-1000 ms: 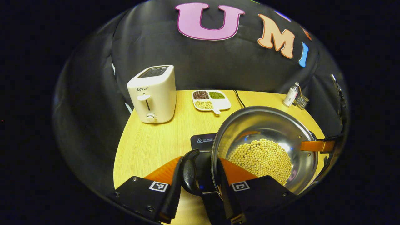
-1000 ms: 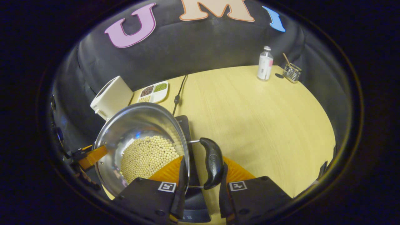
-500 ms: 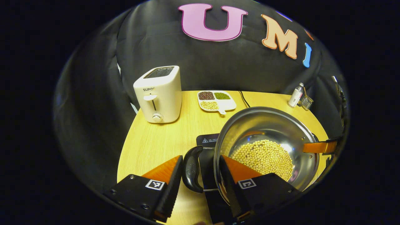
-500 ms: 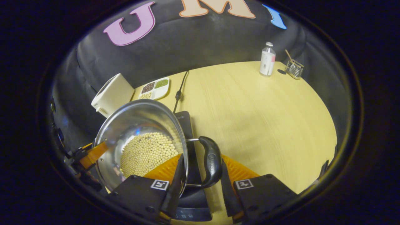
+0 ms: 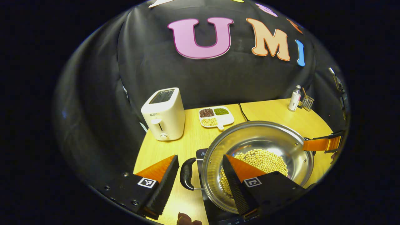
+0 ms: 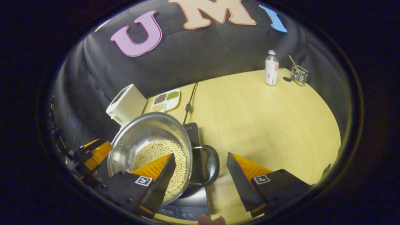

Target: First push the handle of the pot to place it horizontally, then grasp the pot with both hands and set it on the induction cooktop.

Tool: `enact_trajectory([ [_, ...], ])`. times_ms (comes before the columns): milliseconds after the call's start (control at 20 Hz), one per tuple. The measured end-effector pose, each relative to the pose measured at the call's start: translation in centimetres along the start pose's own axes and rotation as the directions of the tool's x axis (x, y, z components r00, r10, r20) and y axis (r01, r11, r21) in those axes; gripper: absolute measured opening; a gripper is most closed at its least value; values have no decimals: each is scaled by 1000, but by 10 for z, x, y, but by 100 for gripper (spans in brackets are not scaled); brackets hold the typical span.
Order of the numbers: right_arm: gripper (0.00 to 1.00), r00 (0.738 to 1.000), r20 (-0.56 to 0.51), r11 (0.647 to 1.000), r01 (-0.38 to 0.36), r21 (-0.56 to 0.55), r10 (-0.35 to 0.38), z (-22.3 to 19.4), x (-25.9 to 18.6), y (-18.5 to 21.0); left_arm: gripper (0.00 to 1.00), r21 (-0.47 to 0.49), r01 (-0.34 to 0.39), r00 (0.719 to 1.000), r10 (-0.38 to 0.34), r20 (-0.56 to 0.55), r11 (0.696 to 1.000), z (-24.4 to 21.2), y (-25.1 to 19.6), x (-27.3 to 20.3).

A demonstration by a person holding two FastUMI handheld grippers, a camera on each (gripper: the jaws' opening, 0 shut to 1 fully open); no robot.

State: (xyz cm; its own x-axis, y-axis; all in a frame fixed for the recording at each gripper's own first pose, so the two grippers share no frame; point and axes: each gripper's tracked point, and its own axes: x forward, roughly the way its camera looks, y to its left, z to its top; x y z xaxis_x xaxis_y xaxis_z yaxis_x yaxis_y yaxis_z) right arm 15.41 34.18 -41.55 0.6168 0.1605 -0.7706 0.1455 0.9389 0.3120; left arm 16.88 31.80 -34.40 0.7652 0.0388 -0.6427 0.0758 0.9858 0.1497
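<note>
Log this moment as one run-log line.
pot: on induction cooktop | left tool: open | right tool: open | handles: released

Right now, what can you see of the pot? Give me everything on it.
The pot is a wide, shiny metal one, lidless, its bottom covered with pale round beans. A dark looped handle sticks out level on one side, and another on the other. It sits upright on the black cooktop on the wooden table. The left gripper and right gripper are both open, each straddling a handle and the rim without pressing on it.
</note>
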Motion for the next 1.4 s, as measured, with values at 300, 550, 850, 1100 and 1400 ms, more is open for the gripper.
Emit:
enact_trajectory([
  [300,93,993,79,996,-85,-41,88,33,-41,-45,85,20,-152,974,147,170,988,62,-24,-70],
  [550,93,968,208,984,-115,-134,141,64,-108,-93,85,-43,-182,956,187,227,982,85,-85,-139],
  [850,100,898,381,962,-137,-238,222,109,-217,-129,85,-127,-165,915,200,350,978,127,-168,-236],
  [1100,92,820,521,960,-116,-254,237,147,-297,-136,84,-71,-121,864,140,484,990,185,-217,-294],
  [1400,93,704,680,956,6,-294,205,183,-393,-134,84,-123,-56,798,119,591,991,221,-235,-359],
])
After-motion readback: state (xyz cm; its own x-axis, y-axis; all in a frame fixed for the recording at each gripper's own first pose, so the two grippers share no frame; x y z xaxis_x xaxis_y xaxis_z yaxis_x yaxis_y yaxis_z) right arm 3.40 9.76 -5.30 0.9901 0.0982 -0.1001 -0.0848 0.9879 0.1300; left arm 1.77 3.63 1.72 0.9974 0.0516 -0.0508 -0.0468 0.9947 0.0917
